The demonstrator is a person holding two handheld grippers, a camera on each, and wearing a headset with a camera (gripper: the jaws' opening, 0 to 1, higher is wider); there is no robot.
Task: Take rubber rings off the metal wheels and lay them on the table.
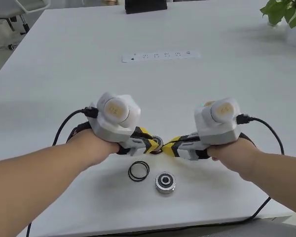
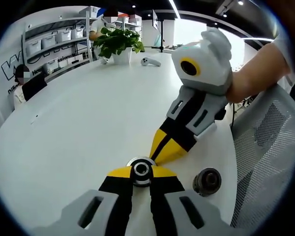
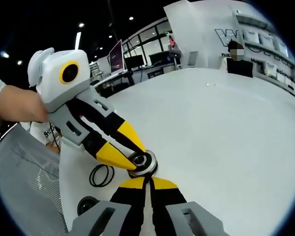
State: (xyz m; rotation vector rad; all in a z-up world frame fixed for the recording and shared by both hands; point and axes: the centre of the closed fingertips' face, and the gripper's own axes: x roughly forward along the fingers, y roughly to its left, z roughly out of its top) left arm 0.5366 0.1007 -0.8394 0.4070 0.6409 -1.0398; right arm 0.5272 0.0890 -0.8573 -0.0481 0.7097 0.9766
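Wheel between left gripper, right gripper

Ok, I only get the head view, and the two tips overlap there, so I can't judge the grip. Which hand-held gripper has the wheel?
Observer: The left hand-held gripper does. In the left gripper view its yellow jaw tips sit on either side of the metal wheel.
Operator: And the right one, is it open?
Observer: No. In the right gripper view the right hand-held gripper has its jaws together, with the tips at the wheel's rim. Whether they pinch anything there, I cannot tell.
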